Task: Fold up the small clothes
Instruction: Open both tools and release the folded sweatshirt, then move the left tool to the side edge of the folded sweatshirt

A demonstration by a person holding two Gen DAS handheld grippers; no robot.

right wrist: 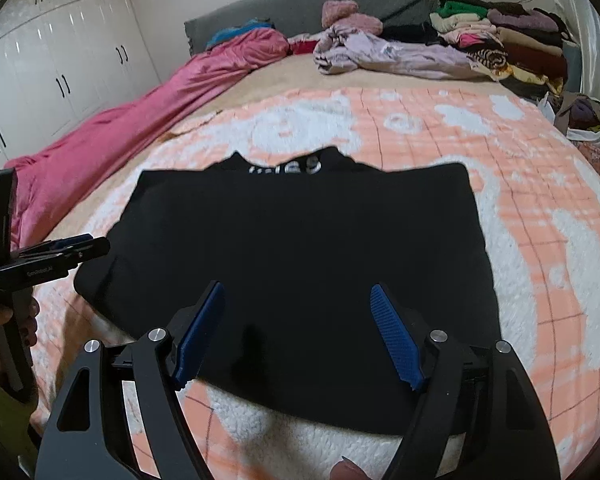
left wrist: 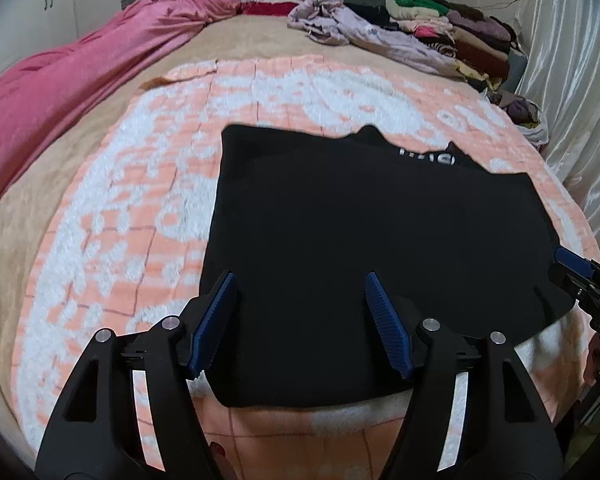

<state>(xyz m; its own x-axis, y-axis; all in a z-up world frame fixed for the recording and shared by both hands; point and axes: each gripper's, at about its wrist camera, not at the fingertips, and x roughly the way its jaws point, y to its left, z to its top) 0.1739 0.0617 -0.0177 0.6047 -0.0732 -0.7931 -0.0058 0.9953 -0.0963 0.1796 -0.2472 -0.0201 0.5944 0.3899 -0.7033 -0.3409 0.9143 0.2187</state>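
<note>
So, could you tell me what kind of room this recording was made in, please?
Most likely a home bedroom: the black garment lies on a bed with a grey headboard, white wardrobes line one wall, and clothes are piled at the bed's far end.

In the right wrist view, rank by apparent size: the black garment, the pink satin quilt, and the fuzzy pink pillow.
1. Black garment, though nearest the camera.
2. Pink satin quilt.
3. Fuzzy pink pillow.
</note>
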